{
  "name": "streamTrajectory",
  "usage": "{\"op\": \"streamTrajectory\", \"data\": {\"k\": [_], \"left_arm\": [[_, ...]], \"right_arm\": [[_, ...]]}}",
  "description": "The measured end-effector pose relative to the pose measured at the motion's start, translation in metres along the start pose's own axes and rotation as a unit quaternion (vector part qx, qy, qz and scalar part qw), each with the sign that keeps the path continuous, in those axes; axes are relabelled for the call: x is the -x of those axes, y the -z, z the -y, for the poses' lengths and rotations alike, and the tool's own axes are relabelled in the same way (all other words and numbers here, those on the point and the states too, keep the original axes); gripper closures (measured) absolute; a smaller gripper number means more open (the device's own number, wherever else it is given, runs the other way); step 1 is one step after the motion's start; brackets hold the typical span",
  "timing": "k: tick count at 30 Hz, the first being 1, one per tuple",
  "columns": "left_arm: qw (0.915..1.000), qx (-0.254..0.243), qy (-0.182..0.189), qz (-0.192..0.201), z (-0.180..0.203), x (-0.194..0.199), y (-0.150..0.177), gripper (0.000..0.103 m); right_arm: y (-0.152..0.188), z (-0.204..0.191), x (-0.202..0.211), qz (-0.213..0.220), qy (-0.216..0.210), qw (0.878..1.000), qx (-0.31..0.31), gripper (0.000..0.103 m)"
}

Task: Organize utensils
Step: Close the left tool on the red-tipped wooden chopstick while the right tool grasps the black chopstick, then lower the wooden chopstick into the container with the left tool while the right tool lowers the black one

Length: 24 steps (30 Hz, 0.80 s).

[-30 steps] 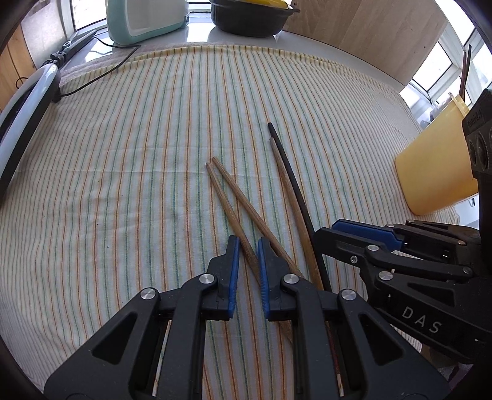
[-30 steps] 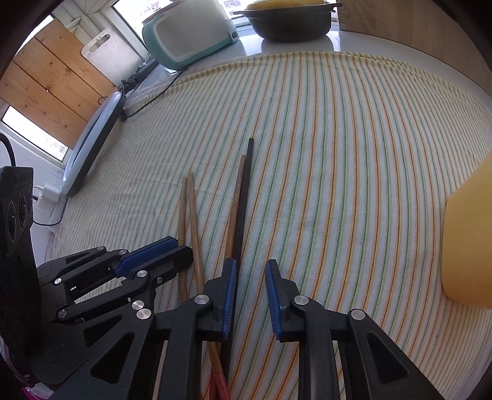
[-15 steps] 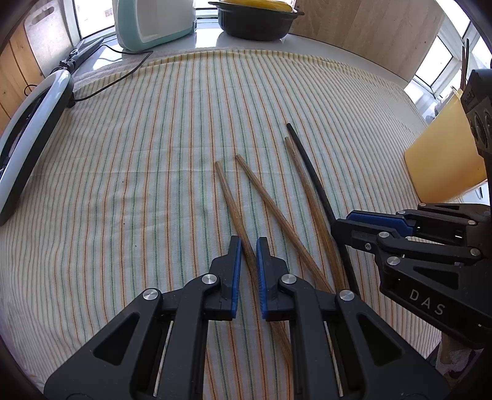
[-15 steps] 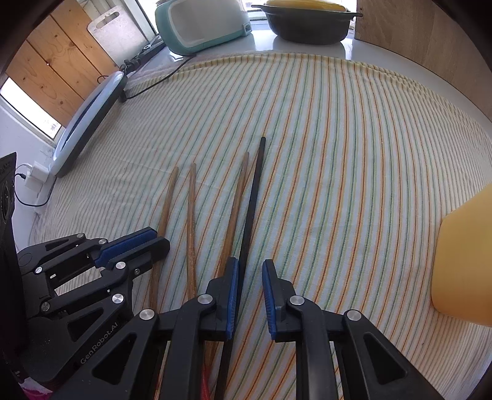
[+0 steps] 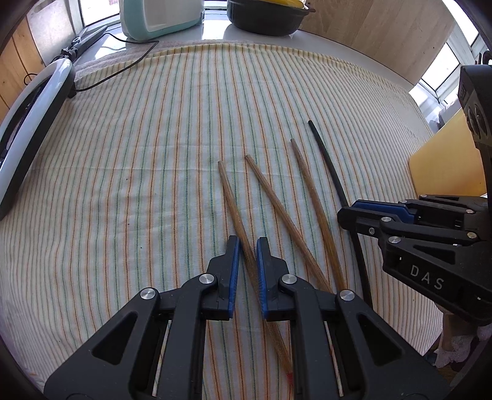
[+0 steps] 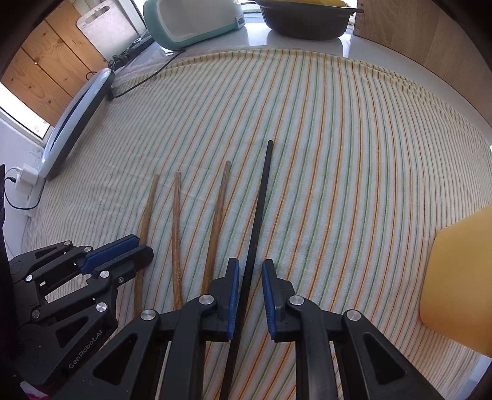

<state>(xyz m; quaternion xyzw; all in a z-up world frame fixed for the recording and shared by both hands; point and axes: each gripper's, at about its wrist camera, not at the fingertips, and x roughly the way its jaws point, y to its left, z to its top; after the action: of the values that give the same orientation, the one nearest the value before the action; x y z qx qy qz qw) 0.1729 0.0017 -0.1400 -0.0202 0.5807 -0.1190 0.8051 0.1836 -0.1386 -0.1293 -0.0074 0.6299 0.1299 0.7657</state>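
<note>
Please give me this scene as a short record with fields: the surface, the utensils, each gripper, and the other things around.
surface: striped cloth on a white table
utensils: three wooden chopsticks, one black chopstick, fanned out side by side on the cloth
left gripper: nearly closed, the leftmost wooden chopstick between its pads
right gripper: nearly closed, straddling the black chopstick; contact unclear
right edge: yellow container
far edge: mint appliance, dark pot
left edge: ring light

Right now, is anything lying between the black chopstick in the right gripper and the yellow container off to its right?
Nothing visible. The black chopstick sits between the right gripper fingers, and only bare striped cloth lies from there to the yellow container. The three wooden chopsticks lie on the other side, toward the left gripper.
</note>
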Motion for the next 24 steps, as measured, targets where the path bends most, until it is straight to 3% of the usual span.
{"op": "streamTrajectory", "data": {"k": [4, 7, 13, 24], "left_arm": [[0.9998, 0.012, 0.015, 0.0, -0.007, -0.002, -0.006, 0.094], [0.9996, 0.015, 0.023, 0.001, -0.01, -0.002, -0.007, 0.096], [0.9986, 0.033, 0.037, 0.018, -0.016, 0.007, 0.0, 0.098], [0.9934, 0.033, 0.061, 0.091, -0.012, 0.059, 0.006, 0.099]], "right_arm": [[-0.01, -0.002, -0.003, 0.0, 0.004, 1.0, -0.008, 0.088], [-0.01, -0.005, -0.004, 0.001, 0.019, 1.0, 0.003, 0.097], [-0.005, 0.006, 0.001, 0.014, -0.003, 1.0, -0.02, 0.099], [0.022, 0.022, 0.063, 0.102, -0.066, 0.992, -0.044, 0.1]]}}
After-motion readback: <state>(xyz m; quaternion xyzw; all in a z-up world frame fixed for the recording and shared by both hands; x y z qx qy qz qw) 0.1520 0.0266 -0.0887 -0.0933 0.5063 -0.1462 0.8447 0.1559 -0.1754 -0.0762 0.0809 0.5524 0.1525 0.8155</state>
